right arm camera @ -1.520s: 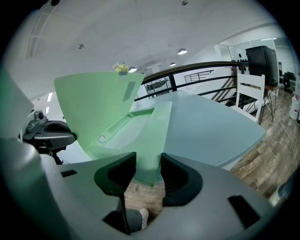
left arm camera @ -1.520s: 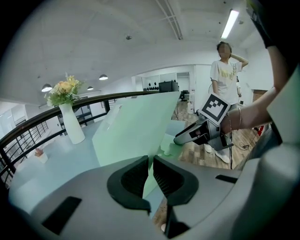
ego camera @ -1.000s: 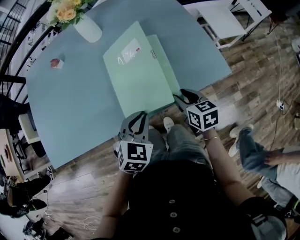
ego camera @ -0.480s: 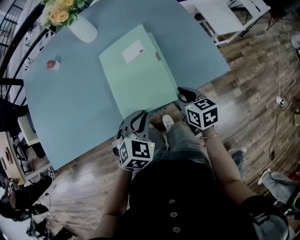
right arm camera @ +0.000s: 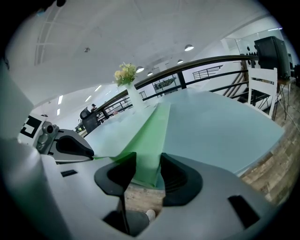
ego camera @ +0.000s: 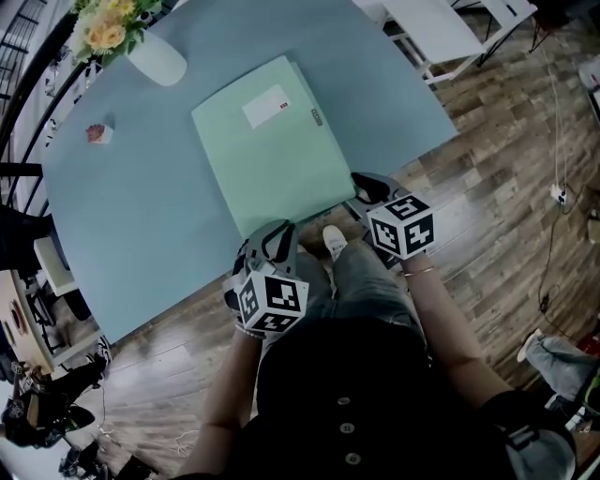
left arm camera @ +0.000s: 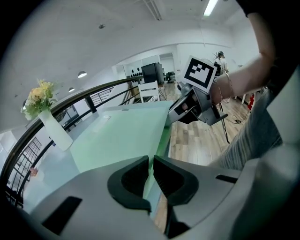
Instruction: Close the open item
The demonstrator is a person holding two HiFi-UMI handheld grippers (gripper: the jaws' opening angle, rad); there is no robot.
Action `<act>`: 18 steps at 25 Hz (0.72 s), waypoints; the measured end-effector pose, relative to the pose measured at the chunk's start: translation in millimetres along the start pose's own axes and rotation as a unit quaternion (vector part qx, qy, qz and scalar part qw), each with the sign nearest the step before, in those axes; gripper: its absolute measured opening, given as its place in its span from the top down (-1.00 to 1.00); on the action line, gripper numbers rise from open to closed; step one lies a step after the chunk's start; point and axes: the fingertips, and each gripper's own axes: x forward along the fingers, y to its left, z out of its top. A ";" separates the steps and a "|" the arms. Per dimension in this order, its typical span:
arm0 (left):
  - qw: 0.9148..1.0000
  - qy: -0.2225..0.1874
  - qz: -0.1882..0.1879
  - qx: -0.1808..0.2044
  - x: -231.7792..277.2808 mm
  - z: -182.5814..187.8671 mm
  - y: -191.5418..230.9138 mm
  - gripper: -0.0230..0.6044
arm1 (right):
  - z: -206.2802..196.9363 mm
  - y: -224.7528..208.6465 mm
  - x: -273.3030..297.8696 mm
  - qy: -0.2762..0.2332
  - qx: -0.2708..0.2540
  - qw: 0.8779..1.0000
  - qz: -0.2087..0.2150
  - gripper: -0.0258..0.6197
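I am holding my left gripper (left arm camera: 151,161) at the near edge of the green folder (ego camera: 272,159). The folder is lying flat on the blue table (ego camera: 141,216), right in front of me. The jaws are squeezing almost together, with only a thin slit between them, and the folder's thin edge is running into that slit. The dark pads are hiding the exact spot, so I am only just making out the pinch.

My right gripper (right arm camera: 147,168) is sitting at the folder's other near corner. Its jaws are standing wide apart, and the corner is poking in between them without being squeezed.

From above the cover is looking shut, but I am not able to tell if there is a small gap under it. A tiny thing (ego camera: 97,134) far off on the table is too small to name. The flowers (ego camera: 98,28) in the white vase (ego camera: 157,58) are getting cut off at the top.
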 end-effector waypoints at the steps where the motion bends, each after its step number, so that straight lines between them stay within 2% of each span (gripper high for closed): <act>1: 1.000 0.001 -0.001 0.001 0.5 -0.5 -0.5 0.78 | -0.2 0.2 -0.4 -0.003 0.002 1.000 0.001 0.38; 8: 1.000 0.009 -0.011 0.008 5.7 -4.3 -1.7 0.78 | 0.1 -0.6 -1.5 -0.012 0.014 1.000 0.003 0.38; 14: 1.000 0.005 -0.024 0.010 9.2 0.4 -5.1 0.78 | 7.0 -7.9 -11.9 -0.041 -0.005 0.999 -0.029 0.43; 18: 1.000 0.005 -0.029 0.004 11.6 -0.7 -5.7 0.78 | 5.9 -9.5 -13.2 -0.038 0.006 0.999 -0.025 0.46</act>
